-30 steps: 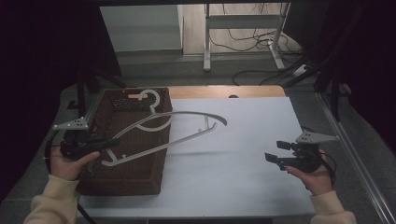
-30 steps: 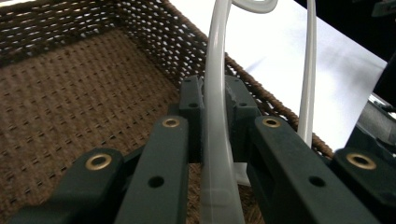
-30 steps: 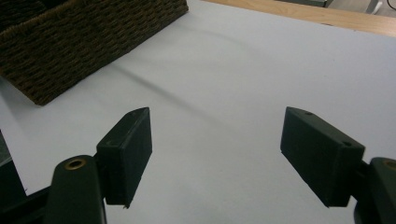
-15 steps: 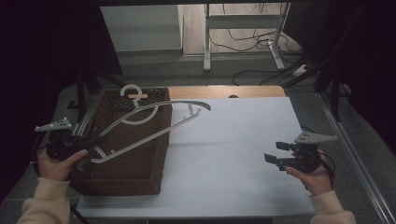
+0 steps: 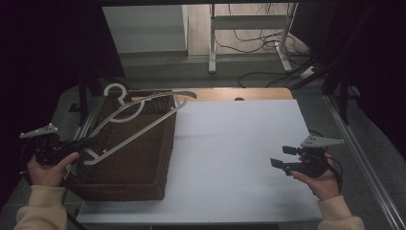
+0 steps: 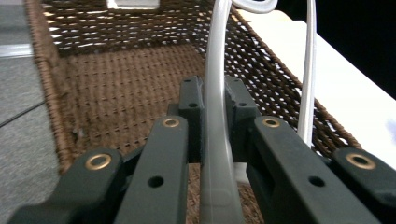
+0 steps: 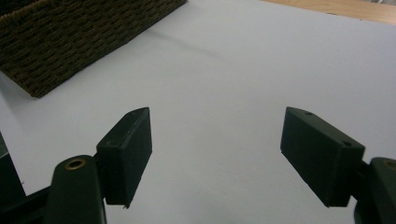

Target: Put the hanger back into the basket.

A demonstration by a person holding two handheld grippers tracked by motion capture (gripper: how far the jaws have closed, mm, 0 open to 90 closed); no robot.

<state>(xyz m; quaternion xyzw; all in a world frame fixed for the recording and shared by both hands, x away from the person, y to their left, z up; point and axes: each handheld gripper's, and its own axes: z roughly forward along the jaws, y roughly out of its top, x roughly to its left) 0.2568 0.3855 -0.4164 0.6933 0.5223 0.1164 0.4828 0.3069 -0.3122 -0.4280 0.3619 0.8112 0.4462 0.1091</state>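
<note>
A white plastic clothes hanger [image 5: 136, 120] lies tilted across the top of a brown wicker basket [image 5: 143, 163] at the table's left, its hook [image 5: 115, 91] over the far rim. My left gripper [image 5: 88, 142] is shut on one end of the hanger, over the basket's near left side. In the left gripper view the white hanger arm [image 6: 217, 135] is pinched between the two black jaws, with the basket's woven floor [image 6: 121, 88] below. My right gripper [image 5: 282, 157] hovers low over the white tabletop at the right, open, nothing between its jaws [image 7: 215, 154].
The white table surface [image 5: 230, 143] spreads between basket and right hand. A wooden strip [image 5: 249, 94] runs along the far edge. Beyond the table stand a metal frame [image 5: 249, 28] and loose cables on the floor. The basket's corner [image 7: 70, 42] lies far left in the right gripper view.
The left hand has drawn the hanger leftward and slightly down, so it now lies over the basket rather than sticking out over the table. The right hand has stayed put.
</note>
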